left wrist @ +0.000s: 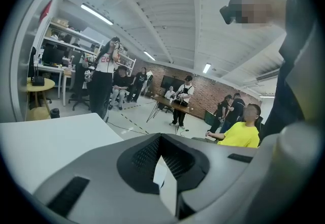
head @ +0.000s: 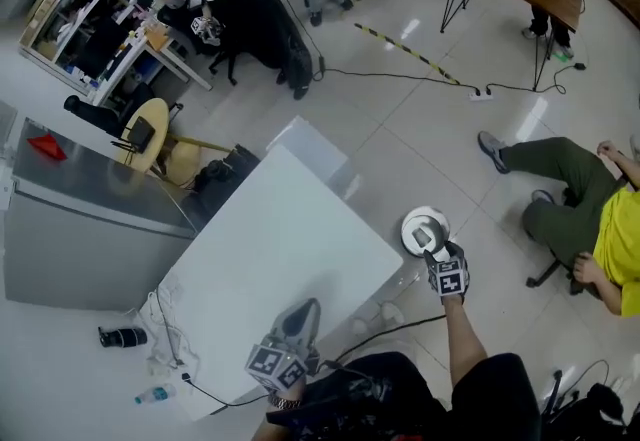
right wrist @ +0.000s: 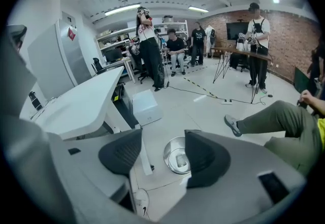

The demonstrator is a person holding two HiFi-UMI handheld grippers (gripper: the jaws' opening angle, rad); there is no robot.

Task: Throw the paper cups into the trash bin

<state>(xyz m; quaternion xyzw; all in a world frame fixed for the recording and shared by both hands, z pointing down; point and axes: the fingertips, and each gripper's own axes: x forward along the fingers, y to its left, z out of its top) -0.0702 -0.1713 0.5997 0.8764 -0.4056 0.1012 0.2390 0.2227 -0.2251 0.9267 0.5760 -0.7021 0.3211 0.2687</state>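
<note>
A round metal trash bin (head: 408,229) stands on the floor just off the white table's (head: 280,239) right corner. My right gripper (head: 432,247) hangs over it, open, with nothing between its pads. Through that gap in the right gripper view (right wrist: 163,137) I look down into the bin (right wrist: 170,151), where a pale paper cup (right wrist: 179,160) lies. My left gripper (head: 303,314) is over the table's near edge and points level across the room. Its jaws (left wrist: 161,141) are closed together, with only a thin white sliver showing between them. No cup stands on the table.
A person in a yellow shirt (head: 615,239) sits on the floor-level seat to the right, legs stretched toward the bin. A white box (head: 308,147) lies beyond the table. Cables (head: 400,77) run across the floor. A grey cabinet (head: 80,219) stands left of the table.
</note>
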